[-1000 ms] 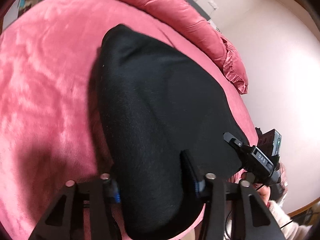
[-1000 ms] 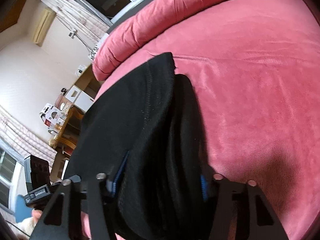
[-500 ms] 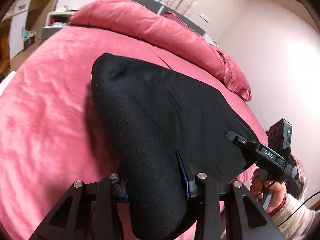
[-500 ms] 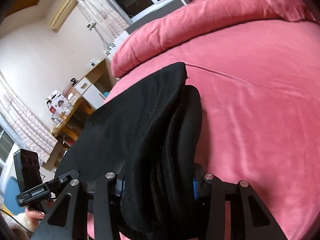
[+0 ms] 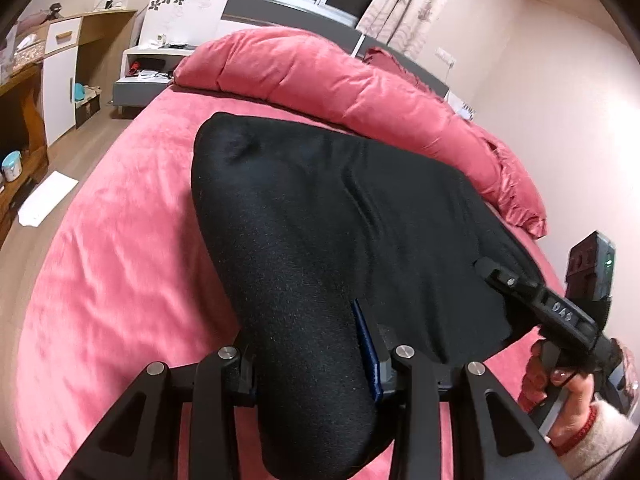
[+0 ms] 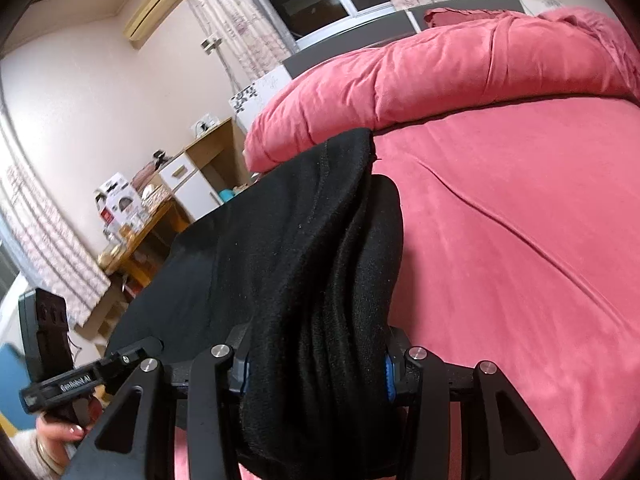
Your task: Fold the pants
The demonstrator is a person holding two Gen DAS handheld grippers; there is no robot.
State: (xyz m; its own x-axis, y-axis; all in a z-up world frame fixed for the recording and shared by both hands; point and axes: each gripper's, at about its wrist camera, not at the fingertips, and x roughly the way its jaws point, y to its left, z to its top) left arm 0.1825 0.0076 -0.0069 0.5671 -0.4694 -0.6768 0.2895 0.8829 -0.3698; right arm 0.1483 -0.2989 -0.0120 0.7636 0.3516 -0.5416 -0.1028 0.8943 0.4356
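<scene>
Both grippers are clamped on the black pants (image 5: pixel 328 216) — the left gripper (image 5: pixel 316 364) has a thick roll of the dark fabric bunched between its pads, and the right gripper (image 6: pixel 316 364) is bitten onto an equally fat wad at the other near corner. Each pair of jaws has just closed in tighter, with cloth between them all the while.

The pants stretch away from both grippers toward the rolled pink duvet (image 5: pixel 320 72) at the head of the bed (image 5: pixel 100 280). The far end rests on the pink cover, while the near edge is lifted clear of it and strung between the two hands. In the left wrist view the other tool shows off to the right at the same near edge; in the right wrist view its partner shows low on the left. So the held edge runs crosswise from hand to hand, and the garment's long axis runs straight ahead, away from the person.

That is the relation the fold turns on: the free end lies forward of both grippers and neither hand looks nearer to it. It reads as a two-handed carry — near edge over toward the far end — and the hands would need to travel level together, or the fold will land skewed.
</scene>
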